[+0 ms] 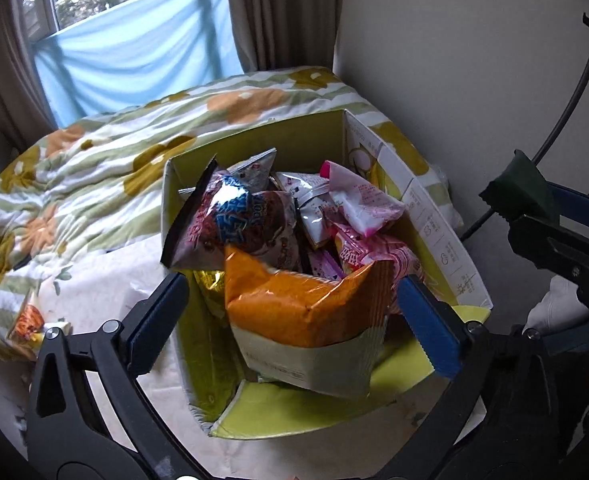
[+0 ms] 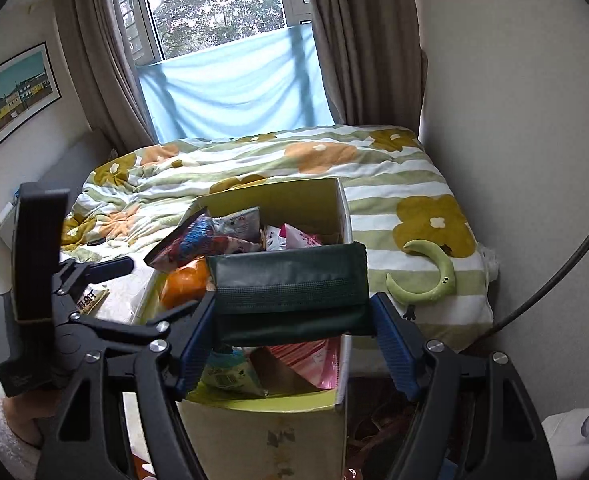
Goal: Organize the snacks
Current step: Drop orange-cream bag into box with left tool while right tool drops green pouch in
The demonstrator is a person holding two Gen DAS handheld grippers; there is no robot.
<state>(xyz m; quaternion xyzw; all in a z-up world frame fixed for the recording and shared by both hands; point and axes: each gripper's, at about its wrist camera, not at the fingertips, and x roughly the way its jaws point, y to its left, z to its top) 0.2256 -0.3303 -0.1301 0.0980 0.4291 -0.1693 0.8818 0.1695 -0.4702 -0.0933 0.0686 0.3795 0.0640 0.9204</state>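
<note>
An open cardboard box [image 1: 314, 136] with a yellow-green inside sits at the bed's near end, full of snack bags. An orange bag [image 1: 294, 304] stands at its front, between the wide-open, empty fingers of my left gripper [image 1: 294, 308]. Behind it lie a dark shiny bag [image 1: 234, 224] and pink packets [image 1: 358, 204]. My right gripper [image 2: 294, 320] is shut on a dark green packet [image 2: 290, 280] and holds it above the box [image 2: 262, 436]. That gripper and green packet [image 1: 522, 192] also show at the right of the left wrist view.
The box rests on a bed with a flowered quilt [image 2: 294, 156]. A small snack packet [image 1: 30, 324] lies on the bed left of the box. A green crescent plush [image 2: 434, 276] lies to the right. Walls close in on the right; curtains and a window stand behind.
</note>
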